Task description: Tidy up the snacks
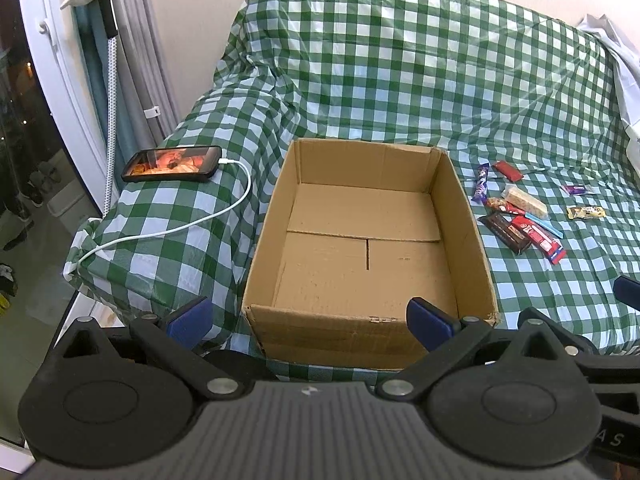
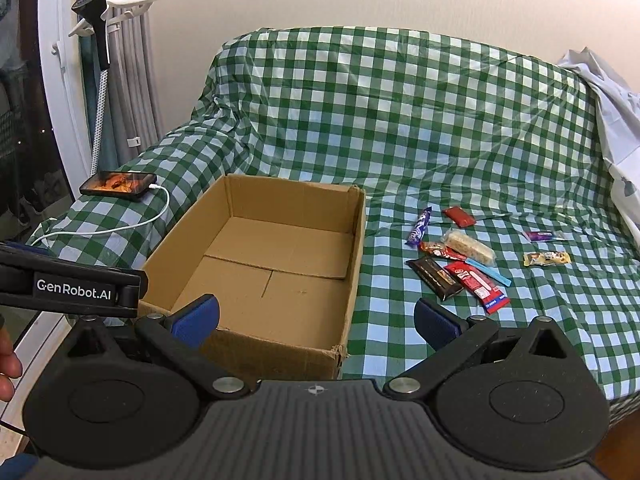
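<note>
I've got both tongs up over the near edge of the sofa [image 1: 400,80], which is draped in a green checked cloth. My left tongs [image 1: 310,316] are spread as wide as they go, nothing between the blue pads, hanging just in front of the cardboard box [image 1: 468,216]. My right tongs [image 2: 316,318] are the same: fully spread, gripping nothing, with the box's near right corner between the pads in that view. The box [image 2: 356,248] sits open on the seat, flaps folded flat inside, nothing in it.

The snacks are all out on the cloth to the right of the box. Nearest the box is a purple bar [image 2: 419,226], behind it a red packet [image 2: 459,216]. Then a loose cluster: a pale cereal bar [image 2: 470,247], a dark chocolate bar [image 2: 435,278] and a red wafer bar [image 2: 476,286], touching or overlapping. Further right, apart from those, lie a small purple sweet [image 2: 541,235] and a yellow-wrapped bar [image 2: 546,258].

On the left armrest a phone [image 1: 172,164] lies screen lit, white cable [image 1: 224,216] plugged in.
</note>
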Action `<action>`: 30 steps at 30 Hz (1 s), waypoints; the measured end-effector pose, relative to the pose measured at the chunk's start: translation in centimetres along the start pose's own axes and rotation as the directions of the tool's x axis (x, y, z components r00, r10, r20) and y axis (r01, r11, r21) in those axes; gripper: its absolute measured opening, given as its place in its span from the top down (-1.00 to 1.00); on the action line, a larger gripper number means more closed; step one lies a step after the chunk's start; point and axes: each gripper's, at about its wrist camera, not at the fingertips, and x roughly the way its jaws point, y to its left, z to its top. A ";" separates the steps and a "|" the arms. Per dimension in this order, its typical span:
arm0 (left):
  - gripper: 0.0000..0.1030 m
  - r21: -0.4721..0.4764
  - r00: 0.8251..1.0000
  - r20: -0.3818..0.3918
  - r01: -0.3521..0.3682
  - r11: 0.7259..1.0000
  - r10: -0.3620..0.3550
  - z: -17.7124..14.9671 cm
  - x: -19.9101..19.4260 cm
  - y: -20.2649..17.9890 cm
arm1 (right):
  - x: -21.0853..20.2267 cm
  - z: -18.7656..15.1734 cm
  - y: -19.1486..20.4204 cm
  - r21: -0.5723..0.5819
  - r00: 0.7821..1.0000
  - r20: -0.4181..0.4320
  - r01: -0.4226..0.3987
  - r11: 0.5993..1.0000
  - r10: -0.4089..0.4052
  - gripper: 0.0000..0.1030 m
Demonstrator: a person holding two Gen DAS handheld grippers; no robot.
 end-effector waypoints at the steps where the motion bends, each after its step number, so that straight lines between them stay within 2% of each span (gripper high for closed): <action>1: -0.99 0.000 1.000 -0.001 -0.001 1.000 0.001 0.0 0.0 0.0 | 0.0 0.0 0.0 -0.001 1.000 -0.001 0.001 1.000 -0.001 -0.99; 7: -0.99 0.005 1.000 -0.003 -0.001 1.000 0.001 -0.1 0.2 0.1 | 0.0 0.1 0.0 0.003 1.000 -0.002 -0.002 1.000 0.002 -0.99; 14: -0.99 0.036 0.999 0.002 -0.033 0.999 0.033 -0.3 0.3 -0.1 | 0.4 -0.3 0.1 0.018 1.000 -0.011 -0.011 1.000 0.011 -0.99; 21: -0.99 0.044 0.999 0.015 -0.041 0.998 0.040 -0.3 0.3 -1.2 | 1.0 -0.8 -1.3 0.045 0.999 -0.018 -0.027 0.999 0.028 -0.99; 27: -0.99 0.046 0.999 -0.011 -0.043 0.998 0.043 -0.2 0.8 -2.1 | 1.6 -1.1 -2.5 0.070 0.999 -0.030 -0.037 0.997 0.039 -0.99; 30: -0.99 0.088 0.999 -0.026 -0.045 0.995 0.047 -0.2 1.1 -3.1 | 2.0 -1.3 -3.3 0.097 0.998 -0.034 -0.040 0.995 0.044 -0.99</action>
